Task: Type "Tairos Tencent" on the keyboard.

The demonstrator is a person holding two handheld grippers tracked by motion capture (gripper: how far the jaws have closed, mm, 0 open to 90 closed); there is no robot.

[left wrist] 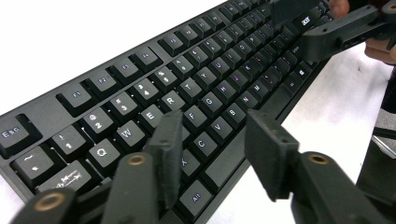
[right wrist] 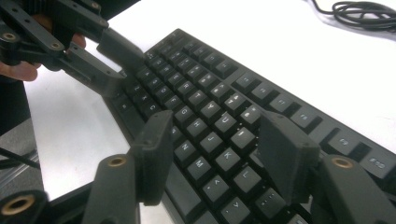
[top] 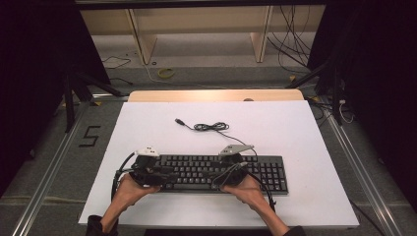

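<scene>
Below, both the left hand-held gripper [top: 162, 174] and right hand-held gripper [top: 221, 176] hover parted over the keyboard [top: 206, 169].

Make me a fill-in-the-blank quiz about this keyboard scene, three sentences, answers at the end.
1. The black keyboard lies on a ____ table.
2. The keyboard's cable lies coiled on the ____ side of the keyboard from the person.
3. Both the left hand-held gripper and the right hand-held gripper hover over the keyboard with jaws ____.

Missing words: white; far; open
</scene>
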